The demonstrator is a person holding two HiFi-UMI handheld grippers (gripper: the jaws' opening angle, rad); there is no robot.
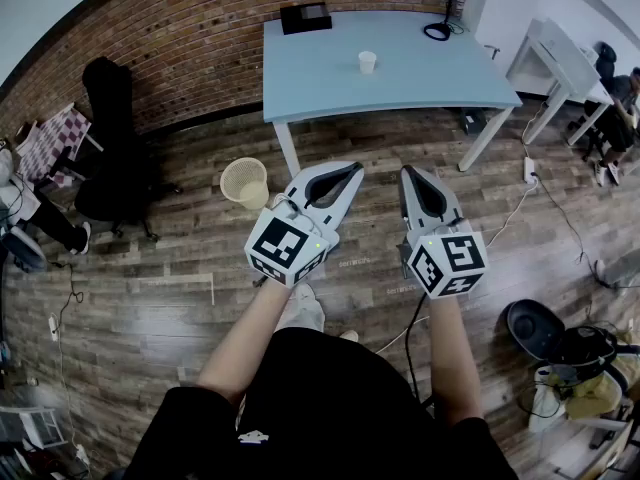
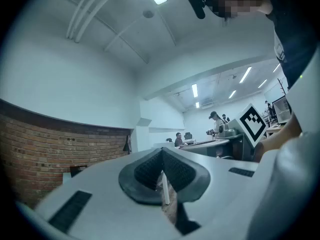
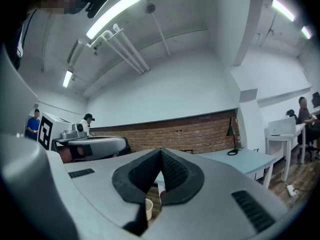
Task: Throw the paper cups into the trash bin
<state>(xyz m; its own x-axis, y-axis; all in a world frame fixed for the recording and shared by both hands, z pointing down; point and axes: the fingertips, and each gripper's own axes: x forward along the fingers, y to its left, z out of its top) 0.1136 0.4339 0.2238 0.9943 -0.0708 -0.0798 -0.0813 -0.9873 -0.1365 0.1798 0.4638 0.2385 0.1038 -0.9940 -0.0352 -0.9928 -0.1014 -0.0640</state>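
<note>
A white paper cup (image 1: 367,62) stands upright on the light blue table (image 1: 420,78), far ahead of both grippers. A beige trash bin (image 1: 245,182) sits on the wooden floor by the table's front left leg; in the right gripper view the trash bin (image 3: 148,209) shows low, below the pads. My left gripper (image 1: 352,171) hangs in the air just right of the bin, jaws shut with nothing between them. Beside it, my right gripper (image 1: 410,176) is also shut and empty. The pads meet in the left gripper (image 2: 161,154) view and in the right gripper (image 3: 160,154) view.
A black box (image 1: 305,16) and a black desk lamp (image 1: 437,28) sit at the table's far edge. A brick wall runs behind. A black chair (image 1: 115,158) stands at left; a white desk (image 1: 560,63) and cables at right. People work in the background.
</note>
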